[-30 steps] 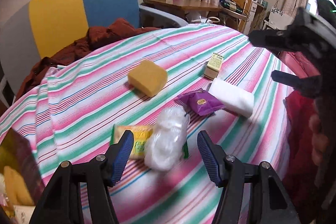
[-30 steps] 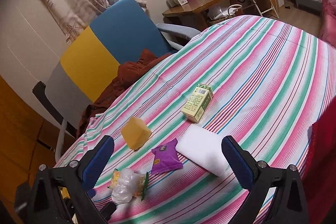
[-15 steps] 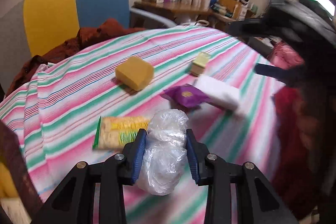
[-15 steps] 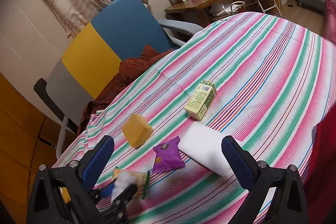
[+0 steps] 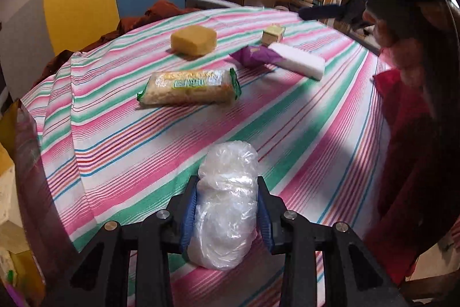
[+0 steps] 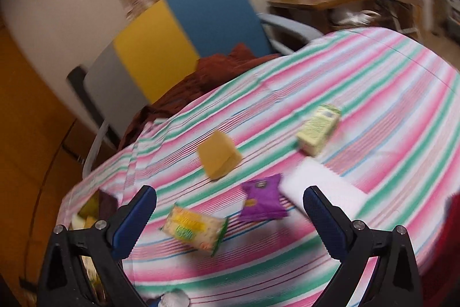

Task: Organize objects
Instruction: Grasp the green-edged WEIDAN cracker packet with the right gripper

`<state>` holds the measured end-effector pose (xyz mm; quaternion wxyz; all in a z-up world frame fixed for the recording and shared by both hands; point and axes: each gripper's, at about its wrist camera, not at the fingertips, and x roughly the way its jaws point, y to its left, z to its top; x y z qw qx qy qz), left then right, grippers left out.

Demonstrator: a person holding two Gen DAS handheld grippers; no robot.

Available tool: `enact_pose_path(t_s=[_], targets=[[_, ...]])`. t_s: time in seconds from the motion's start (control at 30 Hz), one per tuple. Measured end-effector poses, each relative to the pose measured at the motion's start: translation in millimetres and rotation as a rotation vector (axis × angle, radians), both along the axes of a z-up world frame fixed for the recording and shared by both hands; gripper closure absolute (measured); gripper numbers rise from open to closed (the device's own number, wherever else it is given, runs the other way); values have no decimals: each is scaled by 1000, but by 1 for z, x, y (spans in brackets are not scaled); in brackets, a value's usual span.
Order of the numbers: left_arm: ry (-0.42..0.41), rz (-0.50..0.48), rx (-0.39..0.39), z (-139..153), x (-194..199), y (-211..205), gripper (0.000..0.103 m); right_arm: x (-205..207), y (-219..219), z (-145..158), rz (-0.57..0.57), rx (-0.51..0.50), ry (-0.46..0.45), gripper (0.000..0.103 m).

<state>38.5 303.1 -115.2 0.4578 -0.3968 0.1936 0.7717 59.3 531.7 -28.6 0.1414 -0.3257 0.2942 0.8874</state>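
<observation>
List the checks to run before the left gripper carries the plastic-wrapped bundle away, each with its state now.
1. Left gripper shut on the plastic-wrapped bundle: ok.
2. Bundle lifted off the striped tablecloth: cannot tell.
3. Right gripper open, holding nothing: ok.
4. Cracker packet apart from the bundle: ok.
5. Drop-off container visible: cannot tell; only a blurred dark edge at the left.
6. Right wrist view sharp: not ok, blurred.

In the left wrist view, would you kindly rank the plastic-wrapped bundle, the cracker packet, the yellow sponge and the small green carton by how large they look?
1. Plastic-wrapped bundle, though it sits closest to the camera, clamped in the left tool, so its lead is unreliable.
2. Cracker packet.
3. Yellow sponge.
4. Small green carton, farthest away.
</observation>
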Motion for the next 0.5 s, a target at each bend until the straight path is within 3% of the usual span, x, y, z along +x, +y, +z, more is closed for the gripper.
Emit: enact_pose_path(t_s=[0.13,0.37,0.5], targets=[[-27,5,27,-2,-5,-4,66,-17,-25,-5,129,50,-49,1],[-36,-15,83,-6,-8,-8,65,-47,-66,-26,344,95,-177,14],[-45,-18,99,-7,-9,-10,65,-77,-82,-34,463,149,-249,14]])
